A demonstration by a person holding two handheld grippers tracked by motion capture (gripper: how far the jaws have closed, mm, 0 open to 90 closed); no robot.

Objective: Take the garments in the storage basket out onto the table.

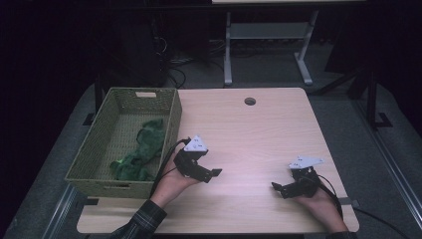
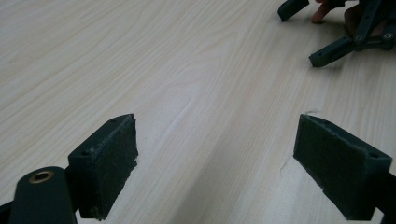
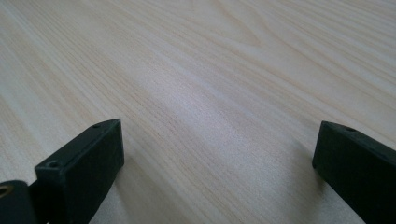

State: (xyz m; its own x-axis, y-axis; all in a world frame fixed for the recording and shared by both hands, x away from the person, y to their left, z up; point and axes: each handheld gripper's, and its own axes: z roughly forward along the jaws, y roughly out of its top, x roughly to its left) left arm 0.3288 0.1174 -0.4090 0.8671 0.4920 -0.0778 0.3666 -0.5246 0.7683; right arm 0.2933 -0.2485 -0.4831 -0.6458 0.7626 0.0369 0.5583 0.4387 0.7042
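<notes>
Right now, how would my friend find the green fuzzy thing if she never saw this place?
Start at the wooden table and look to its left edge, where a woven green basket sits. Inside it, toward the near right side, lies a crumpled green cloth. It is the only soft, dark green lump in the basket, just left of the left gripper, whose jaws are open.

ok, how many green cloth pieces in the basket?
1 visible: a crumpled green cloth along the right side of the wicker basket, from middle to near end. More could be bunched within it.
</notes>
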